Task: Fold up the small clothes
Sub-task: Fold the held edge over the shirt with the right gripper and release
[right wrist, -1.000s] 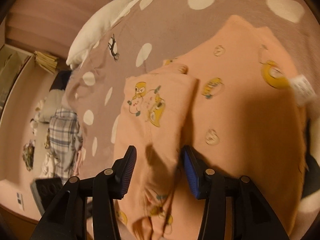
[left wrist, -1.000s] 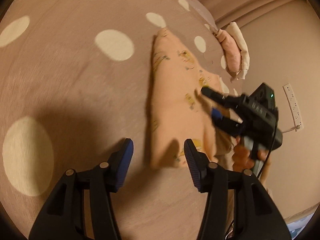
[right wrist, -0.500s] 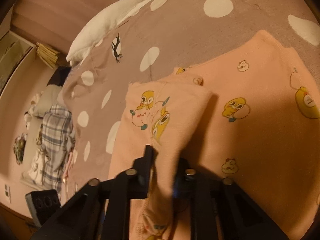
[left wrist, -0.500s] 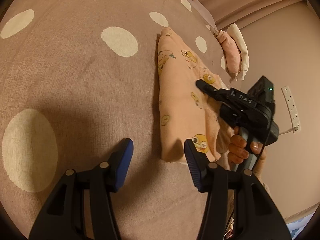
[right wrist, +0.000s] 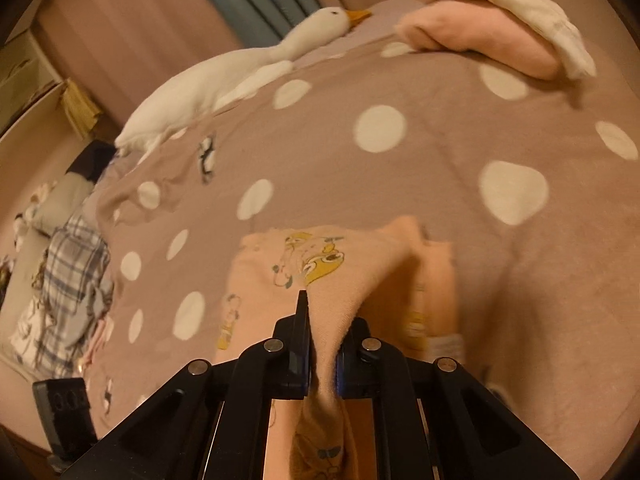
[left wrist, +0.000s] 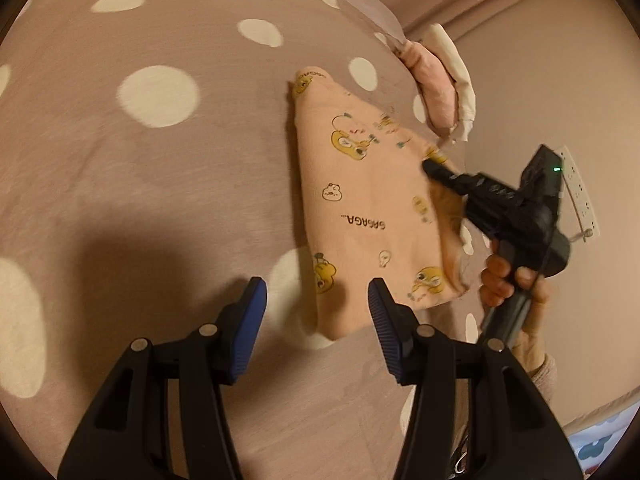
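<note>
Mid-fold on the spotted bedcover [left wrist: 140, 200]: right gripper [right wrist: 322, 354] clamped on peach garment [left wrist: 368, 208] edge, left gripper [left wrist: 316, 308] parted, empty, just beside near corner; next, probably carrying that edge across.

Right gripper [right wrist: 322, 360] fingers clamped shut, left gripper [left wrist: 316, 312] fingers parted, empty

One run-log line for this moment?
stage: folding | right gripper: shut on peach garment, raising a fold | left gripper: open, empty | surface: dotted bedspread
</note>
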Motion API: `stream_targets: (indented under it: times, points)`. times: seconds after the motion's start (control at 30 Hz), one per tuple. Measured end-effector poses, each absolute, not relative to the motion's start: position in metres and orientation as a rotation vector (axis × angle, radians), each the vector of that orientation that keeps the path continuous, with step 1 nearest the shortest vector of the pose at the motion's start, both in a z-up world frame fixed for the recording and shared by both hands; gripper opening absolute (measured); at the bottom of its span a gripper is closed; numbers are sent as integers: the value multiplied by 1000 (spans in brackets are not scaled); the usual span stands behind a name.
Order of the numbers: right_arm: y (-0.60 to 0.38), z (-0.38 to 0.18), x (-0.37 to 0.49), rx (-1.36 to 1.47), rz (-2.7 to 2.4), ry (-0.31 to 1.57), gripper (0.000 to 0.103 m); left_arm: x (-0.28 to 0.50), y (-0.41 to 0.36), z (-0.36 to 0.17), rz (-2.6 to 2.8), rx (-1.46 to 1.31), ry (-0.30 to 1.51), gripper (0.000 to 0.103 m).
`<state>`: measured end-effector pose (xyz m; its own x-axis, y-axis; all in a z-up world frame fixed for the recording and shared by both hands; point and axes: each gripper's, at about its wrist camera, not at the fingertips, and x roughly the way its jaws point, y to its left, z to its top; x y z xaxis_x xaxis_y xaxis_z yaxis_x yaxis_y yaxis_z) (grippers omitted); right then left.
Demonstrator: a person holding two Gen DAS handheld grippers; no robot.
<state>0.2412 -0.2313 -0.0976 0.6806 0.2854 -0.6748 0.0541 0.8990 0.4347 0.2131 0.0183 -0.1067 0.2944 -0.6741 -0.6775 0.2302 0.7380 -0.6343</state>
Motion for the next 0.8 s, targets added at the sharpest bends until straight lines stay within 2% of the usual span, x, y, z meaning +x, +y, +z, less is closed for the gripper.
stream_targets:
  times: [0.27, 0.43, 0.53, 0.8]
  points:
    - [-254, -132, 245, 570, 110, 865, 12, 217, -25, -97, -664, -348, 1094, 52]
    - [-254, -106, 229, 492, -11, 721, 15, 216, -41, -107, -623, -224, 1084, 50]
    - [-250, -92, 225, 452, 5, 651, 15, 216, -46, -118, -586, -155, 1095, 45]
    - [-230, -109, 256, 327, 43, 771, 15, 214, -52, -122, -566, -86, 1082, 45]
